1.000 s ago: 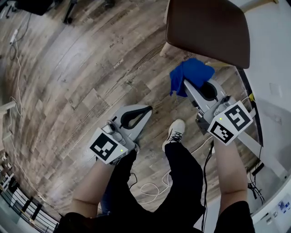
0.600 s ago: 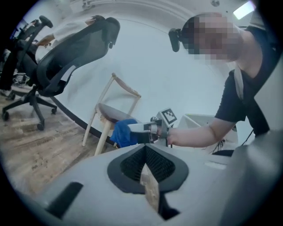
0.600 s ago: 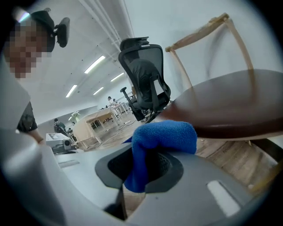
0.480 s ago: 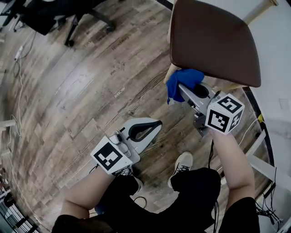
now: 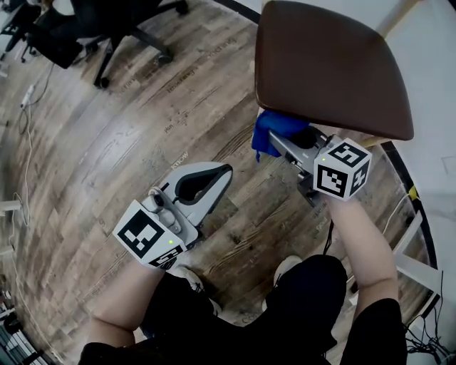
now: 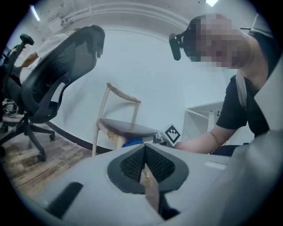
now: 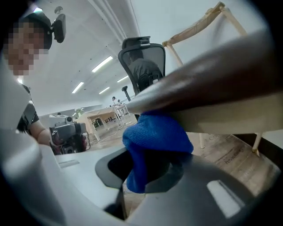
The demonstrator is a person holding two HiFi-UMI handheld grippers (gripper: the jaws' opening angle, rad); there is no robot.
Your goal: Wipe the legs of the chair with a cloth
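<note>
A chair with a brown seat (image 5: 328, 64) and pale wooden legs stands at the upper right of the head view. My right gripper (image 5: 281, 139) is shut on a blue cloth (image 5: 272, 127), which is pressed up under the seat's near front edge. In the right gripper view the cloth (image 7: 154, 141) bunches against the seat's pale underside (image 7: 221, 114), and the leg behind it is hidden. My left gripper (image 5: 222, 172) hangs over the floor to the left, shut and holding nothing. The left gripper view shows the chair (image 6: 126, 128) and the cloth (image 6: 132, 142) beyond its shut jaws.
A black office chair (image 5: 121, 21) stands on its wheeled base at the upper left. Cables (image 5: 27, 135) trail along the wooden floor at the left. White furniture (image 5: 434, 135) and more cables line the right side. The person's legs and shoes are below the grippers.
My right gripper has carried the cloth forward, from below the seat's edge to right under it. The left gripper has shifted a little left, still shut.
</note>
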